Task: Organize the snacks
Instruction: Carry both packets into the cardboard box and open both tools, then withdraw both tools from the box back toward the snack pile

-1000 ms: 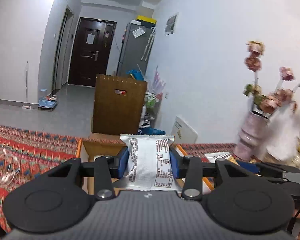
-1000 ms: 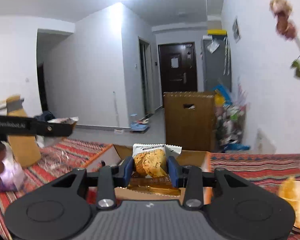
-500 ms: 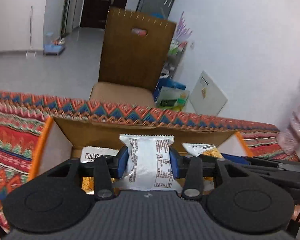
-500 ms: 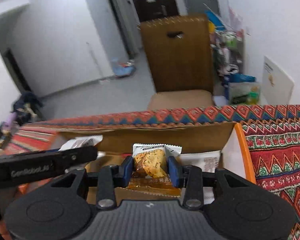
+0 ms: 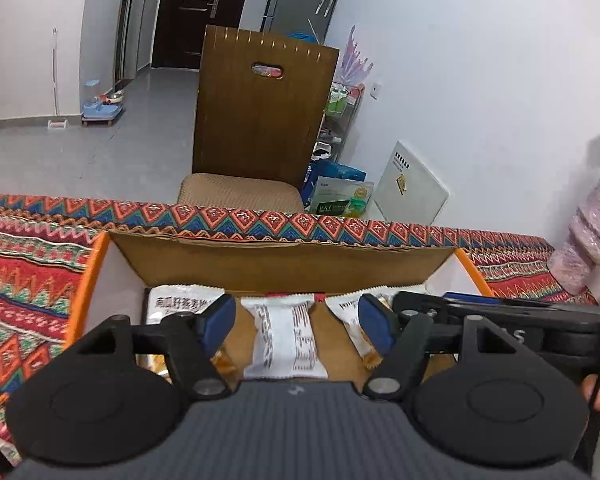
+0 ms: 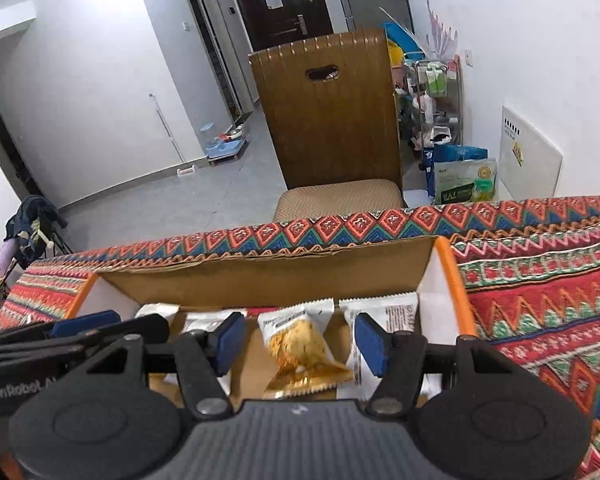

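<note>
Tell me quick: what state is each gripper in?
Left gripper: jaws opening, white snack packet loose between them.
Right gripper: jaws opening, cookie packet loose between them.

An open cardboard box (image 5: 284,268) with orange-edged flaps sits on a patterned red cloth, its brown inner wall facing the cameras. Inside, a white snack packet (image 5: 286,340) printed with black text lies label-side up on the box floor, free of the blue pads on either side of it. A second packet (image 6: 300,350), white at the top with a golden cookie picture and a gold lower edge, lies tilted on the floor. More white packets (image 5: 180,300) rest along the back wall and the right side (image 6: 384,312).
</note>
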The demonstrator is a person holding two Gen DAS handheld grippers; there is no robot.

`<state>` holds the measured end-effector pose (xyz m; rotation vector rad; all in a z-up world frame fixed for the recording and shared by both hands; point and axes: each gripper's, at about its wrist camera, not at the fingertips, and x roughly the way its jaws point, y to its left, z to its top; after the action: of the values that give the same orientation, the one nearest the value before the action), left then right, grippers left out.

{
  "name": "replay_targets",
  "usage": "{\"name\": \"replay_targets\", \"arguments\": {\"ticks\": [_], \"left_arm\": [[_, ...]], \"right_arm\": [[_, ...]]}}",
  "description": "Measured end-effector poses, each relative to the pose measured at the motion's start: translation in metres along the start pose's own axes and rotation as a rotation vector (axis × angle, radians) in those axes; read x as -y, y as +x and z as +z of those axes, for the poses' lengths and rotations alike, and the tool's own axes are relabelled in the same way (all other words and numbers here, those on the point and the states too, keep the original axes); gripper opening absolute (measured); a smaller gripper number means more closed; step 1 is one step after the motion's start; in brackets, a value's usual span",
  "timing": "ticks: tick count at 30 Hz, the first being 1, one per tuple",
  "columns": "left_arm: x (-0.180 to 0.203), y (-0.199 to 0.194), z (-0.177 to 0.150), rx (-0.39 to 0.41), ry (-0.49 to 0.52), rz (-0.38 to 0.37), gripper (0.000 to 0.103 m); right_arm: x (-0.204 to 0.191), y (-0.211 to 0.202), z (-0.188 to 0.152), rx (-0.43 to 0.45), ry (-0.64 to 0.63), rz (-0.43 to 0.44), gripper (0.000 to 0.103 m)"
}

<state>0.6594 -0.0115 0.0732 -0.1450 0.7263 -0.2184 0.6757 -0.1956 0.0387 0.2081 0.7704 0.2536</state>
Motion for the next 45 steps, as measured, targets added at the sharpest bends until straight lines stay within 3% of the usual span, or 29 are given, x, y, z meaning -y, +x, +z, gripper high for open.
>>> {"name": "replay_targets", "arguments": {"ticks": [6, 11, 15, 19, 21, 24, 31, 40, 45], "left_arm": [[0.013, -0.056, 0.000, 0.017, 0.016, 0.058, 0.072], [0.030, -0.128, -0.012, 0.063, 0.054, 0.039, 0.077], [0.046, -0.184, -0.040, 0.094, 0.105, -0.018, 0.081], [0.063, -0.239, -0.077, 0.131, 0.144, -0.045, 0.084], [0.073, -0.265, -0.098, 0.163, 0.169, -0.078, 0.094], [0.083, -0.299, -0.136, 0.188, 0.203, -0.114, 0.097], [0.095, -0.366, -0.241, 0.297, 0.266, -0.123, 0.103], [0.086, -0.402, -0.354, 0.338, 0.227, 0.012, 0.103], [0.067, -0.400, -0.394, 0.262, 0.190, 0.077, 0.103]], "right_arm": [[-0.011, -0.069, -0.013, 0.038, -0.056, -0.002, 0.063], [-0.017, -0.139, -0.032, 0.080, -0.110, 0.013, 0.069], [-0.021, -0.200, -0.055, 0.115, -0.144, 0.039, 0.070], [-0.028, -0.252, -0.084, 0.147, -0.184, 0.070, 0.071], [-0.032, -0.278, -0.104, 0.171, -0.209, 0.081, 0.075], [-0.036, -0.316, -0.137, 0.211, -0.241, 0.088, 0.078], [-0.042, -0.389, -0.235, 0.315, -0.288, 0.147, 0.088], [-0.056, -0.420, -0.360, 0.371, -0.263, 0.081, 0.098], [-0.059, -0.406, -0.415, 0.278, -0.260, 0.051, 0.098]]}}
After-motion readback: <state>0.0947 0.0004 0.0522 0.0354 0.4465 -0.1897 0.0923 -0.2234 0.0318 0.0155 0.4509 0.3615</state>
